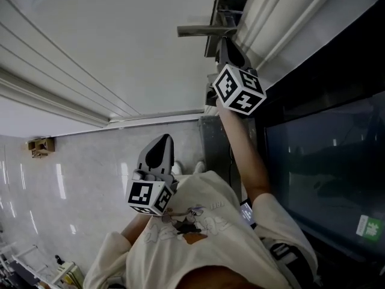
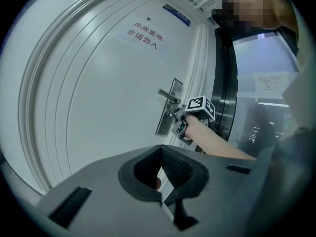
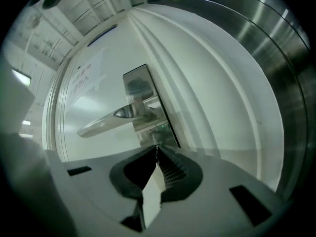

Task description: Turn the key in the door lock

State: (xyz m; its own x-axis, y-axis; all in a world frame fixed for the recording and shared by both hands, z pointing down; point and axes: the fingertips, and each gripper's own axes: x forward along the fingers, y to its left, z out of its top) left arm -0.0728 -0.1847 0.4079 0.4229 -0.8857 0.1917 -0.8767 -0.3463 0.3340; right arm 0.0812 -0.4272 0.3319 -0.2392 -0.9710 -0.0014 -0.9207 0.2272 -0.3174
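A white door (image 1: pixel 120 41) carries a steel lock plate (image 3: pixel 143 90) with a lever handle (image 3: pixel 106 121). My right gripper (image 3: pixel 157 149) is shut with its tips against the plate just under the handle. A thin sliver of the key (image 3: pixel 157 151) shows between the tips. In the head view the right gripper (image 1: pixel 225 48) reaches out at arm's length to the handle (image 1: pixel 201 31). The left gripper view shows it at the lock plate (image 2: pixel 165 115) as well. My left gripper (image 1: pixel 161 142) is held back near the body, shut and empty, pointing at the door.
A dark glass panel (image 1: pixel 325 161) in a steel frame (image 3: pixel 266 58) stands right of the door. The door bears a notice in red print (image 2: pixel 143 36). Pale marble floor (image 1: pixel 72 179) lies below, with a small brown object (image 1: pixel 40 144) by the wall.
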